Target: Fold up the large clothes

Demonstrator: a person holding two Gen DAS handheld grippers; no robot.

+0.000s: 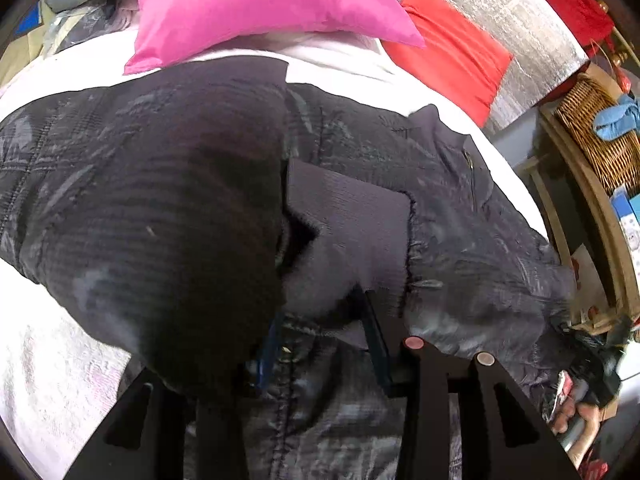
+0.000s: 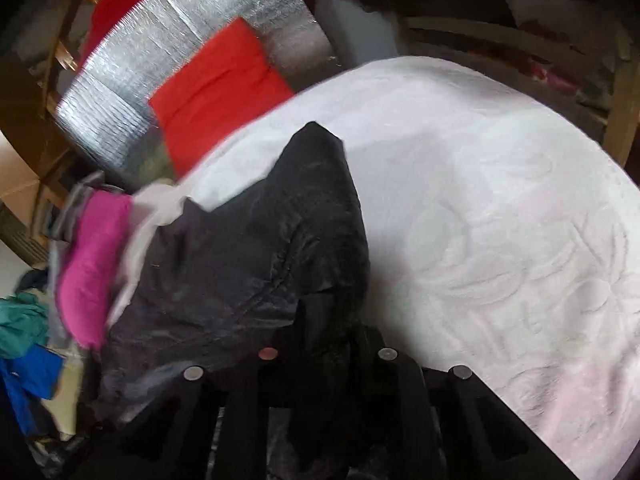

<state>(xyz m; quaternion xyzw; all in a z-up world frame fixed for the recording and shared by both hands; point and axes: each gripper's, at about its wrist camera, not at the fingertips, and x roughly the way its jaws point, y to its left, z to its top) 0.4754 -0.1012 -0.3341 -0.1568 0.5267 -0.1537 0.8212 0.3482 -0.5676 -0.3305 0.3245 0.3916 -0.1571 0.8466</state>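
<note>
Two tools work on a dark jacket [image 1: 460, 208] spread across a bed with a white bedspread [image 2: 500, 220]. From the left tool's camera, the left tool [image 1: 320, 344] appears closed on a ribbed knit cuff or hem [image 1: 348, 232] of the jacket, with a dark fold of cloth draped over its left finger; the exact grip point is hidden by fabric. From the right tool's camera, the right tool [image 2: 324, 344] seems pinched on a raised part of the jacket, which peaks toward the far side of the bed, though the cloth hides its fingers there.

A pink pillow [image 1: 260, 4] lies at the far edge, with a red cushion [image 1: 452, 52] to its right, against silver quilted material [image 1: 516, 12]. A wicker basket [image 1: 600, 132] stands at the right.

This looks like an early fold: a sleeve or edge is lifted and being carried across the body. Next, both tools would need to lay it flat and aligned. No writing or brand can be read.
</note>
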